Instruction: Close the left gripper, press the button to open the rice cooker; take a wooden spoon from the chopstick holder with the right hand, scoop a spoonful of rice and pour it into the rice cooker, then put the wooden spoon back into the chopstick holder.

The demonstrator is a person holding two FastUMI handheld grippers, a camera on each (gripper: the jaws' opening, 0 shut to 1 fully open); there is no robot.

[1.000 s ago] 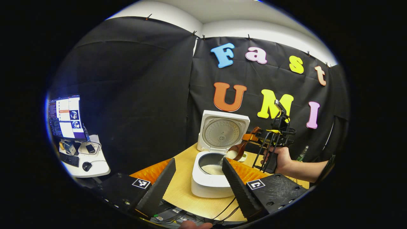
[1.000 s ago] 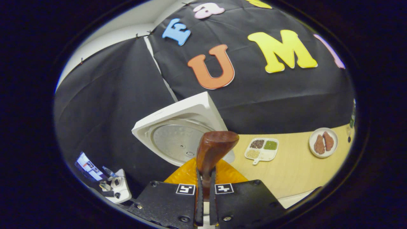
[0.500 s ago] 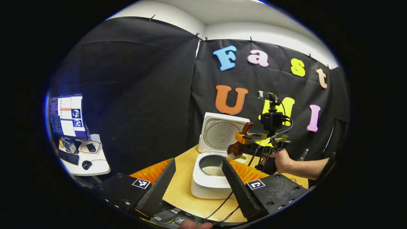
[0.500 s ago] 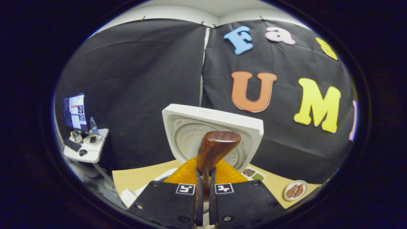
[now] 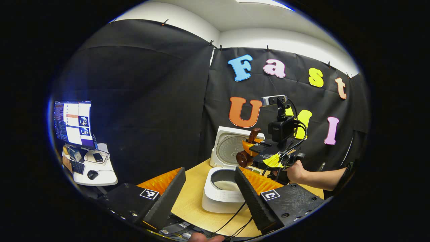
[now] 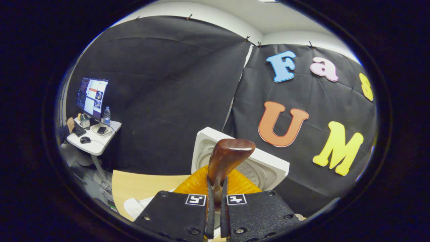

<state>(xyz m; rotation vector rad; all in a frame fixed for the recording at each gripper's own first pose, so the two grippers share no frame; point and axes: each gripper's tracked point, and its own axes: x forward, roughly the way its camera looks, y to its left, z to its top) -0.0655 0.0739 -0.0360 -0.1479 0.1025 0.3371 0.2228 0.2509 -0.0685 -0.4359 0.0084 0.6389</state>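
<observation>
The white rice cooker [image 5: 221,195] stands on the wooden table [image 5: 191,205] with its lid [image 5: 230,148] upright and white rice [image 5: 225,184] in the pot. My left gripper [image 5: 210,198] is open, its fingers spread wide on either side of the cooker and short of it. My right gripper [image 6: 215,215] is shut on the handle of the brown wooden spoon [image 6: 230,158], whose bowl points at the lid [image 6: 265,168]. In the left gripper view, a hand [image 5: 295,171] holds the right gripper [image 5: 255,148] above the pot's right side, with the spoon [image 5: 244,158] clear of the rim.
Black cables [image 5: 235,218] trail over the table's front edge. Off to the left stands a small white desk [image 5: 97,176] with a monitor [image 5: 74,122], keyboard and mouse. The same desk [image 6: 95,143] carries a water bottle [image 6: 106,116], and a person's hand [image 6: 70,125] rests there.
The right gripper has lifted and swung the spoon up from its tipped pose over the pot, after the rice fell in. The left gripper has stayed open.
</observation>
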